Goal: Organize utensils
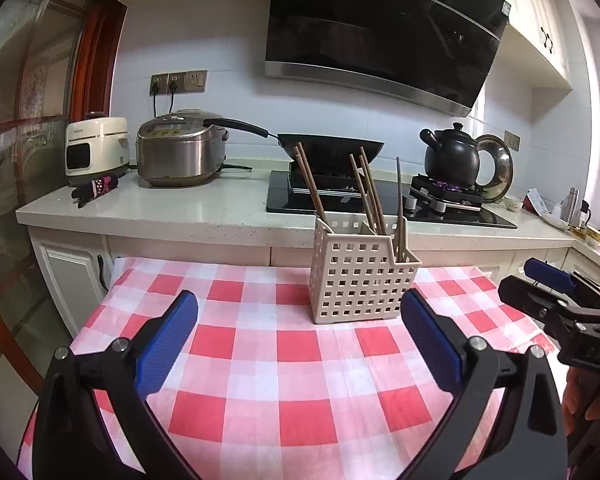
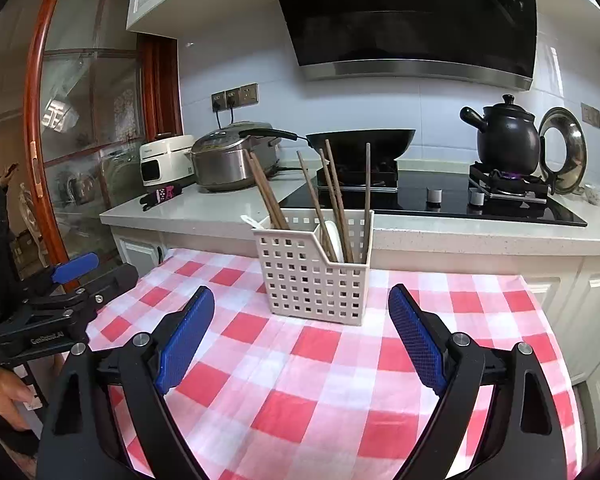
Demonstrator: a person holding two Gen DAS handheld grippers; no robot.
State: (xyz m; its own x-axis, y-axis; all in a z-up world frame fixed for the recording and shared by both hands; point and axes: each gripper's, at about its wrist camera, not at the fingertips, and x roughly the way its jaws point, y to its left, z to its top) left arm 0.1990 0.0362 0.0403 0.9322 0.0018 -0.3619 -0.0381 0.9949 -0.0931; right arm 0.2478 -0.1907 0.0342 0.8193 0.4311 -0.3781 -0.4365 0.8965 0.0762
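Currently, in the left wrist view, the left gripper (image 1: pixel 298 322) is being held spread wide and empty over the red-and-white checked tablecloth (image 1: pixel 260 360); the beige perforated plastic utensil basket (image 1: pixel 360 280) is standing beyond its right finger, brown wooden chopsticks (image 1: pixel 366 190) leaning inside. In the right wrist view, the right gripper (image 2: pixel 302 318) is likewise being held apart, nothing pinched, before the basket (image 2: pixel 312 280), where possibly white spoons (image 2: pixel 334 236) are showing among the chopsticks (image 2: pixel 334 200).

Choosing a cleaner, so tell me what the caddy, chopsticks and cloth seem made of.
Caddy: probably plastic, matte cream, with moulded square holes.
Chopsticks: likely wood or bamboo, dull brown, no shine.
Cloth: thin fabric or a plastic-type sheet, red-and-white check, creased; which one is unclear.
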